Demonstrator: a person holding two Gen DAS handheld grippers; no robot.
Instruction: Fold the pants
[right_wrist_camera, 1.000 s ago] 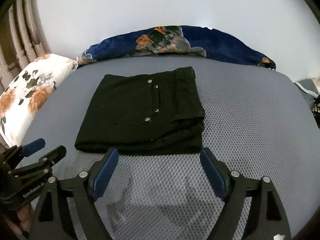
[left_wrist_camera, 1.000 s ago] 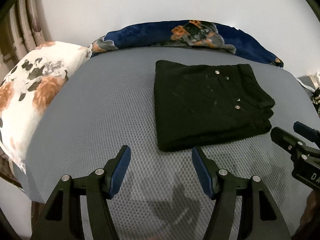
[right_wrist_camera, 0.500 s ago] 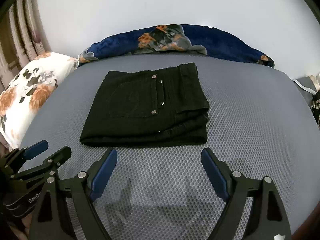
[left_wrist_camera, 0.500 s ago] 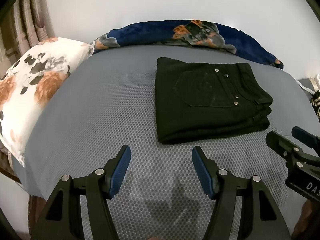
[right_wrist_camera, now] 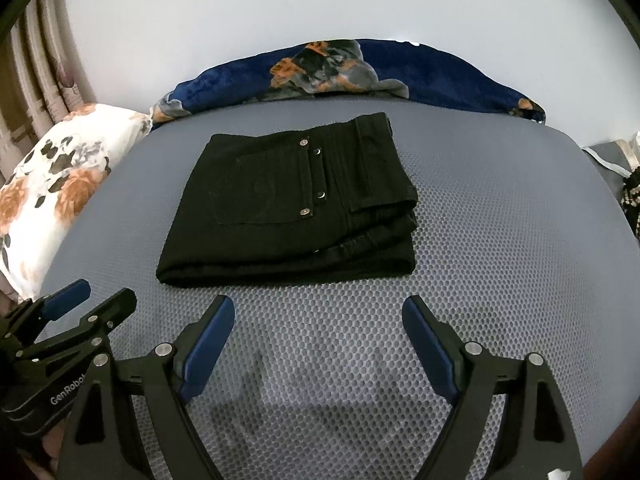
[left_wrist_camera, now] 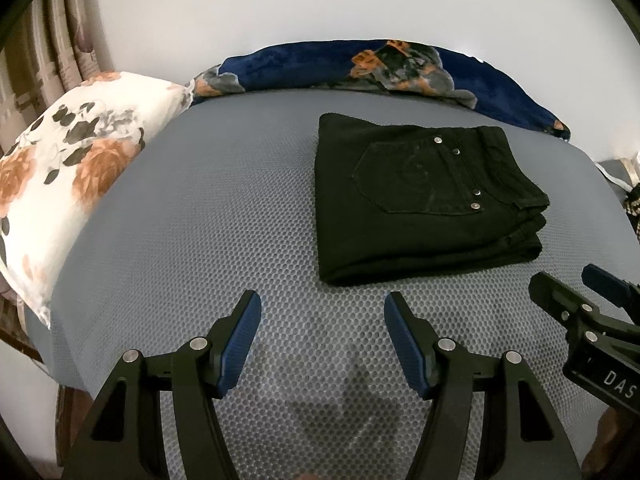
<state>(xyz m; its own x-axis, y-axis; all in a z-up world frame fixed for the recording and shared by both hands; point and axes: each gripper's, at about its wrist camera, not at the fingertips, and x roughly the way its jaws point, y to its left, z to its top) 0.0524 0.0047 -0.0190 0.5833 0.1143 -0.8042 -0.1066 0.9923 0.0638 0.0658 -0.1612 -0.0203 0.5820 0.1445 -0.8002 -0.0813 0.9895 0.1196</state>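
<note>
While both tongs, left [left_wrist_camera: 322, 338] and right [right_wrist_camera: 318, 338], gape wide and empty, black denim pants [right_wrist_camera: 292, 204] lie folded into a thick rectangle on the grey honeycomb-mesh bed [right_wrist_camera: 500, 240], beyond their blue pads [left_wrist_camera: 402, 342].

Pillow [left_wrist_camera: 68, 184] cut off left; pants [left_wrist_camera: 420, 196] inner layers hidden.

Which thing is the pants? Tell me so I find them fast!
Look at the grey mattress. In its middle lies a flat black bundle, the pants. Unlike the flowery pillow and blue blanket, they are plain black with silver studs.
</note>
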